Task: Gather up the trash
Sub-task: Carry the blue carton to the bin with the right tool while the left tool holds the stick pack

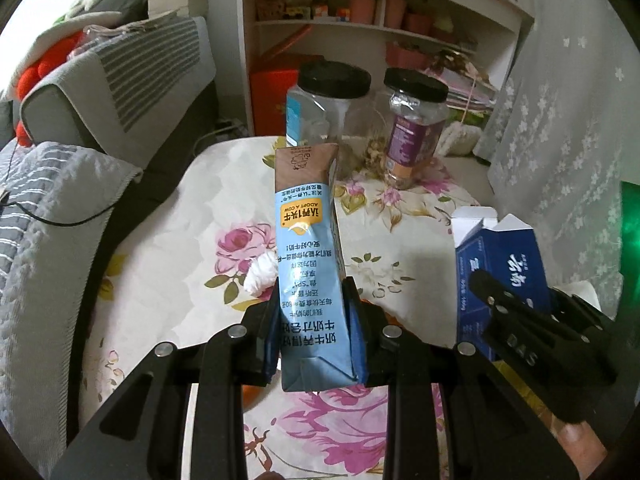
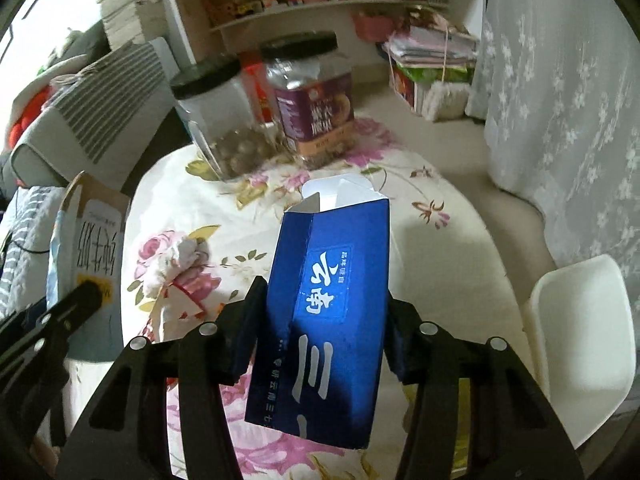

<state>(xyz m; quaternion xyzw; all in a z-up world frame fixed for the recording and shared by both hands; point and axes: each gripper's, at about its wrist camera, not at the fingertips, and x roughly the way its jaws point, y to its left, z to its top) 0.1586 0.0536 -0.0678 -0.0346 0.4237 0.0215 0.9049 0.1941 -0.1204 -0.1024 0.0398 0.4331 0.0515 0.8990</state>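
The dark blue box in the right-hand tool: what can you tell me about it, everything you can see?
The dark blue box is a slim carton that looks like thin glossy cardboard, printed with white Chinese characters. Its far end is open, white flaps folded out and a white inside showing; whether anything is in it cannot be seen. The right tool clamps it across its flat sides, holding it above the floral tablecloth, tipped away from the camera. Only the tool's pads touch it.

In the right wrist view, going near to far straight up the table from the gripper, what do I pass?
Right gripper, its jaws shut on the dark blue carton → crumpled white tissue on the floral tablecloth → purple-label jar → white shelf unit.
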